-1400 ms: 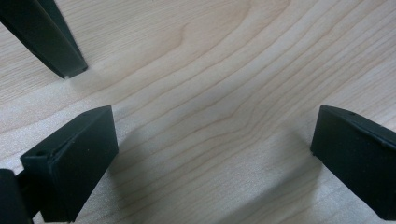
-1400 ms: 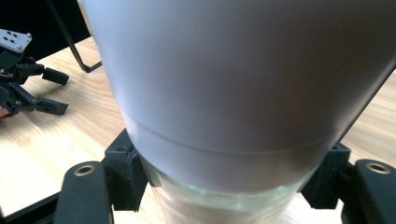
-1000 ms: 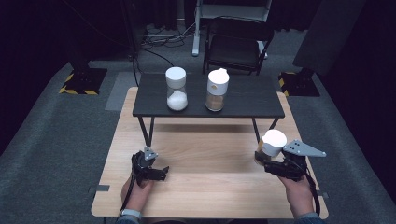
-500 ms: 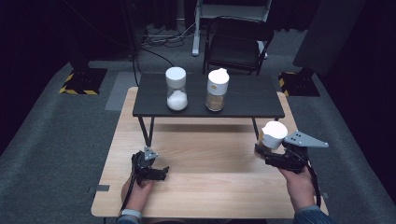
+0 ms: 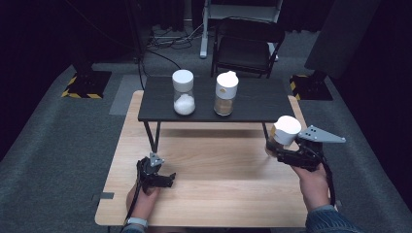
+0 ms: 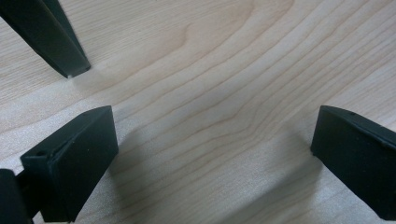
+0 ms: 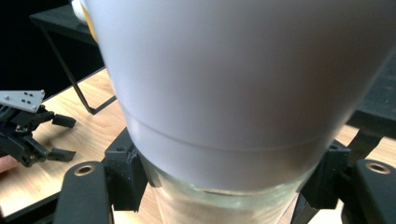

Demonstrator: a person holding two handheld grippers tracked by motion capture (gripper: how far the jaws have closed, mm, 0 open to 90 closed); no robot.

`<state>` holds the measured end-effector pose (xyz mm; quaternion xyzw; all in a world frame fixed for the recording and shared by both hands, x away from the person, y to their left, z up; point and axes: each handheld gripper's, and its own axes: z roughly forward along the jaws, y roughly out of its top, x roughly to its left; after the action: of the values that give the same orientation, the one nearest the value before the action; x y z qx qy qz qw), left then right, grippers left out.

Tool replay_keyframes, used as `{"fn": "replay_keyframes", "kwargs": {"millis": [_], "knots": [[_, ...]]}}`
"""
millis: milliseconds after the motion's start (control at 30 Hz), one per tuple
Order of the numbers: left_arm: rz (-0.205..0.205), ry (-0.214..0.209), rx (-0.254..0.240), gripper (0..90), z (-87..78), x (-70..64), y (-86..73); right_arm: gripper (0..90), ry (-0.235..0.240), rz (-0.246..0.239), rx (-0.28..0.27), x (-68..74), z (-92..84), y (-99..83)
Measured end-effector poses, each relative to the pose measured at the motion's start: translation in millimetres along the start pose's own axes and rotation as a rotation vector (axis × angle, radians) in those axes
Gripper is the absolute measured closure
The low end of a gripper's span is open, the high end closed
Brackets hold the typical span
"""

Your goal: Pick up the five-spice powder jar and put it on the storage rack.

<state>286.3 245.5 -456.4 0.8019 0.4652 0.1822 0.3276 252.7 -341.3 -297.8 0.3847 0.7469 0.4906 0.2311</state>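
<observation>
Carrying a white-capped glass jar (image 5: 285, 132) at right of frame, clamped in the right gripper (image 5: 281, 150). Left gripper (image 5: 165, 178) resting wide open, holding nothing, lower left. Next, probably: lift to the black shelf (image 5: 252, 99), set beside the two jars there.

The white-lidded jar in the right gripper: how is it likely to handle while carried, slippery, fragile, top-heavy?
The jar looks like smooth glass under its lid, so it may slip between the right gripper pads and is probably breakable. The grip sits just below the broad white cap, so it seems unlikely to tip. Its contents are hard to make out, so its weight is uncertain.
</observation>
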Motion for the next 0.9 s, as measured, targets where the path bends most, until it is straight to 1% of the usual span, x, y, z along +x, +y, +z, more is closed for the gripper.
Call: {"fn": "replay_keyframes", "kwargs": {"millis": [300,500,633,900], "knots": [[0.002,0.003,-0.001,0.5,0.1,-0.2,-0.1,30.9,-0.004,0.012,-0.006,-4.3,2.9,17.2],[0.002,0.005,-0.001,0.4,0.0,-0.3,0.0,30.9,-0.009,0.0,-0.011,-5.1,6.7,29.7],[0.0,0.005,-0.002,0.4,0.0,-0.4,-0.1,30.9,-0.016,-0.017,0.0,-4.5,10.6,40.1],[0.0,0.006,-0.002,0.4,0.0,-0.5,-0.1,30.9,-0.015,-0.018,-0.004,-7.9,17.5,53.8]]}}
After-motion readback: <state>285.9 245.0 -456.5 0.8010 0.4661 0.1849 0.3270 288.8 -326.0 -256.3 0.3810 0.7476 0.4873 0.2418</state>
